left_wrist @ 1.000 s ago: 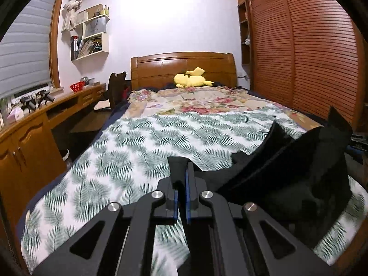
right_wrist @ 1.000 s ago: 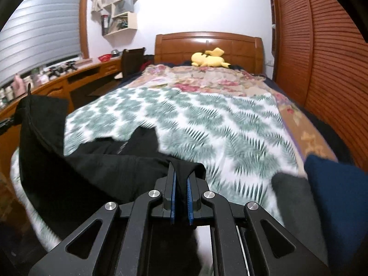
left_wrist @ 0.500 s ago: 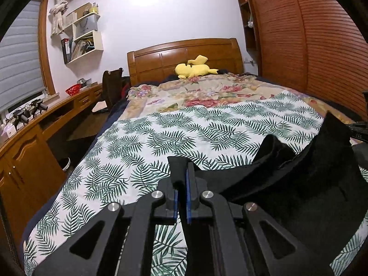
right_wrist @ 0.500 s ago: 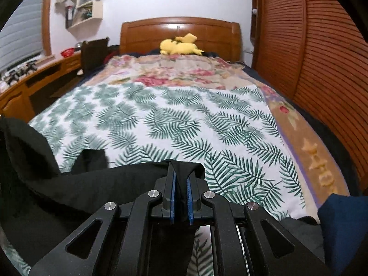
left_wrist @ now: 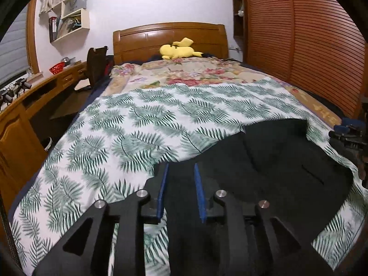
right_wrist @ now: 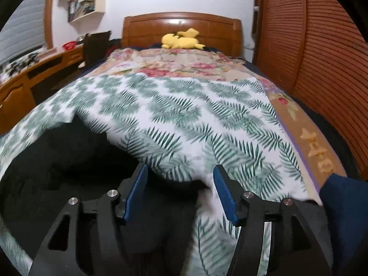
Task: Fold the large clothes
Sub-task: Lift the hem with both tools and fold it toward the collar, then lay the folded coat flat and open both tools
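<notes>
A large black garment (left_wrist: 287,168) lies spread on the fern-print bedspread (left_wrist: 142,124) at the foot of the bed. My left gripper (left_wrist: 180,170) is open, its blue pads apart over the garment's left edge. My right gripper (right_wrist: 180,172) is open wide at the garment's (right_wrist: 57,161) right edge, over the bedspread (right_wrist: 207,115). Neither holds the cloth. The right gripper's body shows at the right edge of the left wrist view (left_wrist: 352,138).
A yellow plush toy (left_wrist: 179,49) lies by the wooden headboard (left_wrist: 170,36). A floral quilt (left_wrist: 191,71) covers the far half. A wooden desk (left_wrist: 27,105) runs along the left, slatted wardrobe doors (left_wrist: 306,41) along the right. A dark blue item (right_wrist: 345,207) sits at the near right.
Both grippers have moved down to the bed and opened, letting go of the black garment, which now lies flat on the bedspread instead of hanging between them.
</notes>
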Demonstrator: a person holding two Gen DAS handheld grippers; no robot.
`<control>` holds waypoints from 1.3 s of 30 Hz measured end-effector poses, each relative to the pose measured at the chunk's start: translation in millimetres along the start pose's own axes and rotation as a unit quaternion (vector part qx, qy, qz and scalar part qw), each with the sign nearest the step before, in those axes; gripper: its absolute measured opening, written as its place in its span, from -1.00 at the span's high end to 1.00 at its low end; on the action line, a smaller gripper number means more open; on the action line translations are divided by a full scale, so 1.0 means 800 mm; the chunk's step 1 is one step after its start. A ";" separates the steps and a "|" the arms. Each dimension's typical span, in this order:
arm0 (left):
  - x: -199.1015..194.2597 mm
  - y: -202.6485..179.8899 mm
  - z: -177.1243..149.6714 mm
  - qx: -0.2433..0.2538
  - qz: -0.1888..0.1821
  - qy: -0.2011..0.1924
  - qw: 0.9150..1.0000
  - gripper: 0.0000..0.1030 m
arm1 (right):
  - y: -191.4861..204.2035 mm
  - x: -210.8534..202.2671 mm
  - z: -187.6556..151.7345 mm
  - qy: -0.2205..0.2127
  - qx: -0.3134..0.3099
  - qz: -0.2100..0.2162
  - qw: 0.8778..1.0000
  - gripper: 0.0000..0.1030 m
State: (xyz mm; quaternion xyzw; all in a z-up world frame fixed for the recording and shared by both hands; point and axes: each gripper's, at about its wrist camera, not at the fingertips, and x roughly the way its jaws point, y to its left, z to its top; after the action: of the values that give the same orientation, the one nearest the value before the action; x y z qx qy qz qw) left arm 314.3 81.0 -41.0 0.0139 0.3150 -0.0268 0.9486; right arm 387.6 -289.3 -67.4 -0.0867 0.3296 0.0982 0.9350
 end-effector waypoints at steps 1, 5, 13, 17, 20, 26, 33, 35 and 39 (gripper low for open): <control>-0.006 -0.001 -0.010 -0.002 -0.007 0.004 1.000 0.56 | 0.003 -0.008 -0.013 0.003 -0.007 0.004 1.000 -0.18; -0.019 -0.006 -0.049 -0.009 -0.028 0.027 0.999 0.52 | 0.007 -0.031 -0.064 0.029 -0.011 0.021 0.999 -0.18; -0.027 -0.009 -0.121 -0.016 -0.030 0.070 0.997 0.49 | 0.010 -0.039 -0.129 0.055 0.009 0.045 0.997 -0.19; -0.021 0.004 -0.147 -0.033 -0.023 0.089 0.995 0.48 | 0.005 -0.035 -0.139 0.062 0.030 0.049 0.996 -0.26; -0.018 0.015 -0.161 -0.044 -0.017 0.096 0.994 0.48 | 0.005 -0.041 -0.145 0.061 0.035 0.054 0.996 -0.26; -0.014 0.026 -0.174 -0.065 -0.029 0.099 0.993 0.45 | 0.009 -0.041 -0.165 0.073 0.038 0.074 0.994 -0.28; -0.017 0.024 -0.178 -0.077 -0.036 0.087 0.993 0.45 | 0.008 -0.029 -0.182 0.073 0.058 0.091 0.991 -0.28; -0.015 0.025 -0.180 -0.087 -0.043 0.087 0.992 0.45 | 0.008 -0.028 -0.183 0.073 0.059 0.093 0.991 -0.28; -0.016 0.028 -0.180 -0.102 -0.054 0.080 0.990 0.45 | 0.010 -0.029 -0.187 0.071 0.059 0.095 0.991 -0.28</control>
State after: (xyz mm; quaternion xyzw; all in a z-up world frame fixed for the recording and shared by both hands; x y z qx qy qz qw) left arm 219.7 109.7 -148.2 -0.0977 0.3913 -0.0440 0.9140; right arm 278.4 -318.6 -168.2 -0.0062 0.4068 0.1606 0.8993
